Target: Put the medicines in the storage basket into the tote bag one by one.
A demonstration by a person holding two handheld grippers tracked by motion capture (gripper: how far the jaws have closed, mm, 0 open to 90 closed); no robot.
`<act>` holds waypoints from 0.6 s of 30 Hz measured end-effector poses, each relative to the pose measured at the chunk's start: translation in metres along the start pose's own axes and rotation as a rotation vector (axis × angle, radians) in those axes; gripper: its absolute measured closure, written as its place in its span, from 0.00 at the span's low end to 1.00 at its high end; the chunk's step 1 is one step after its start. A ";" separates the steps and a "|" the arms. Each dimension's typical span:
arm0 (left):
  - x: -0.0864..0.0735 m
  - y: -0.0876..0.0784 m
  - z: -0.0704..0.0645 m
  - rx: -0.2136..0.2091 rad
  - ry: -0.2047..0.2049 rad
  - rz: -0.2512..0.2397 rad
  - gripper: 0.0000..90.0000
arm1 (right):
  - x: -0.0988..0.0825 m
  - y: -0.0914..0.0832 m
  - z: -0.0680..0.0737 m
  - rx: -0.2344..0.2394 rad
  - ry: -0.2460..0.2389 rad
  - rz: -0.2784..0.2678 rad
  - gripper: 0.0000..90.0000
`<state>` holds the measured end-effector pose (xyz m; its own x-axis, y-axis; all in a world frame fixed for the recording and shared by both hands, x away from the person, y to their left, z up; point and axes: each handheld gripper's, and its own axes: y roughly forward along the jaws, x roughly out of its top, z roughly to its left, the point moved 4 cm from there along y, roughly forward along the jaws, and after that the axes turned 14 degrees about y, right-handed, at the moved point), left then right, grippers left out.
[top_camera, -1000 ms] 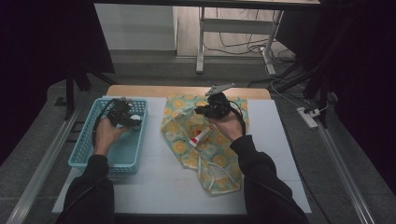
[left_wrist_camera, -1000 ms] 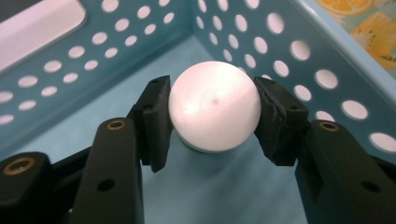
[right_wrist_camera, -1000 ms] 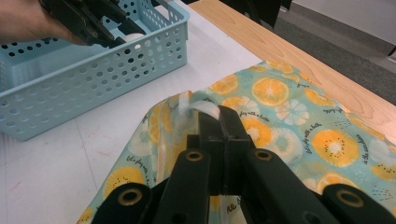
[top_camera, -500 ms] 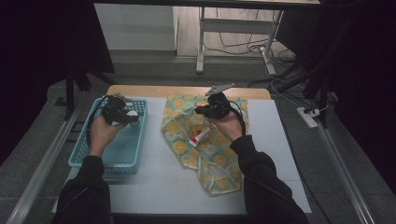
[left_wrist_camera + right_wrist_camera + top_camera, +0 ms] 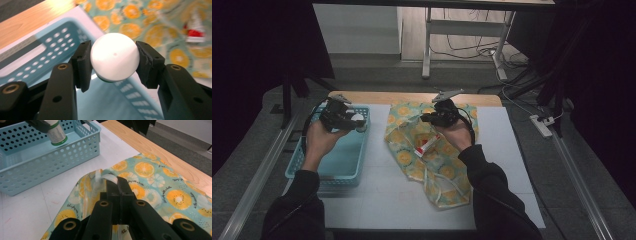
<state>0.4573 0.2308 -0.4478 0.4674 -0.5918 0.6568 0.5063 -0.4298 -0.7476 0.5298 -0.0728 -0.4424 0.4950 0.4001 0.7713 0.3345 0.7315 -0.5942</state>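
Observation:
My left gripper [image 5: 113, 62] is shut on a white round-topped bottle [image 5: 115, 57] with a green band; in the high view this left gripper [image 5: 348, 119] holds it above the far end of the blue basket [image 5: 337, 165]. My right gripper [image 5: 116, 183] is shut on the raised edge of an orange-slice-print fabric bag [image 5: 155, 185], by a white drawstring [image 5: 100, 176]. From above, the right gripper [image 5: 428, 118] lifts the far side of the bag [image 5: 447, 170]. A red and white tube [image 5: 426, 145] lies on the bag. The bottle [image 5: 57, 132] hangs over the basket [image 5: 50, 162].
The white mat [image 5: 377, 195] covers a wooden table [image 5: 412, 97]; the basket sits at its left, the bag in the middle. A metal rail [image 5: 252, 185] runs along the left side. A power strip [image 5: 542, 125] lies on the floor at the right.
My left hand has risen with the white bottle, from low in the basket to above its far end. The right hand and the bag have not moved.

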 end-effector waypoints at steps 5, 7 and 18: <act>0.015 0.001 -0.020 -0.034 0.049 -0.018 0.56 | 0.000 0.000 -0.001 -0.001 0.001 0.001 1.00; 0.022 0.002 -0.028 -0.051 0.063 -0.034 0.56 | 0.000 0.000 -0.001 -0.001 0.003 0.000 1.00; 0.060 0.027 -0.073 -0.140 0.168 -0.050 0.56 | 0.000 0.000 -0.003 -0.004 0.009 -0.002 1.00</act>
<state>0.4460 0.1335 -0.4361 0.3114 -0.6676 0.6763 0.4151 -0.5446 -0.7287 0.5324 -0.0749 -0.4429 0.5013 0.3935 0.7706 0.3389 0.7302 -0.5933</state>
